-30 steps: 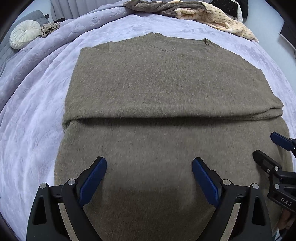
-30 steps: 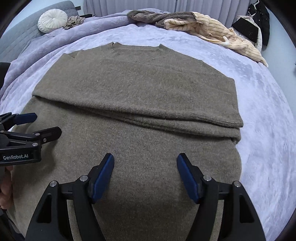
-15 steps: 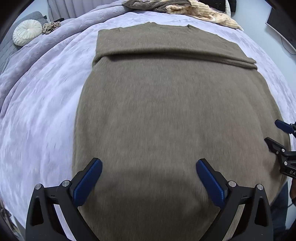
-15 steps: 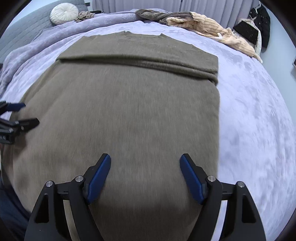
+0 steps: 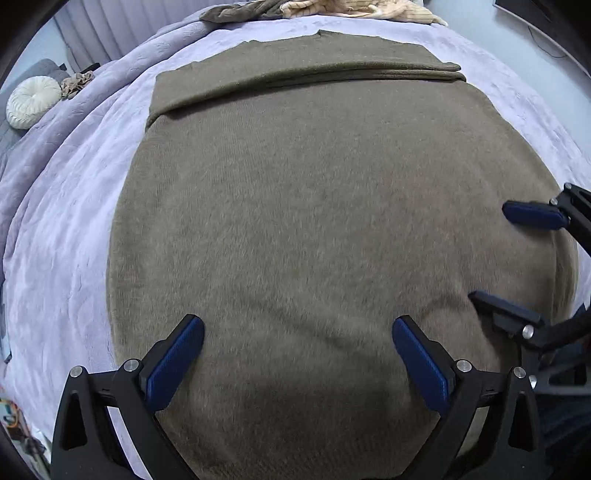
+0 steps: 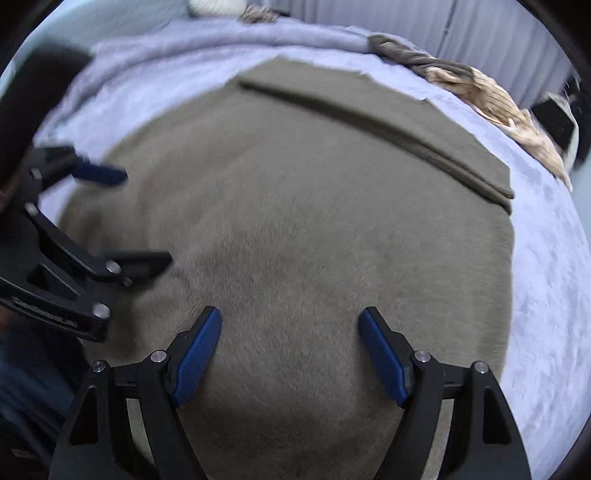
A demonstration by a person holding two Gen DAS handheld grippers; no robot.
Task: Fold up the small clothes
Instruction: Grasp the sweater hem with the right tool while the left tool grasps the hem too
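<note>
Two blue-padded fingers of the left gripper (image 5: 297, 354) stand wide apart in the left wrist view, with nothing clamped between them. Under and ahead of them lies the olive-brown sweater (image 5: 314, 206), spread flat on the lavender bedspread (image 5: 62, 206). The gap between the fingers frames the sweater's near part, and beyond the fingertips the garment runs to a folded band across its far end. Outside the left finger is bare bedspread. Off past the right finger, the right gripper (image 5: 517, 254) reaches in from the edge, its jaws parted over the sweater's right side. Far beyond the fingers, a heap of clothes (image 5: 332, 7) sits at the bed's far edge, and a round white cushion (image 5: 33, 101) lies far off to the left.

From the right wrist view, which is blurred, the right gripper (image 6: 290, 354) also holds its fingers apart and empty, with the sweater (image 6: 314, 206) filling the space between and ahead of them. The folded band runs slantwise well beyond the fingertips. Outside the right finger the bedspread (image 6: 546, 277) shows. Beside the left finger, the left gripper (image 6: 136, 221) enters with open jaws above the sweater's left part.
</note>
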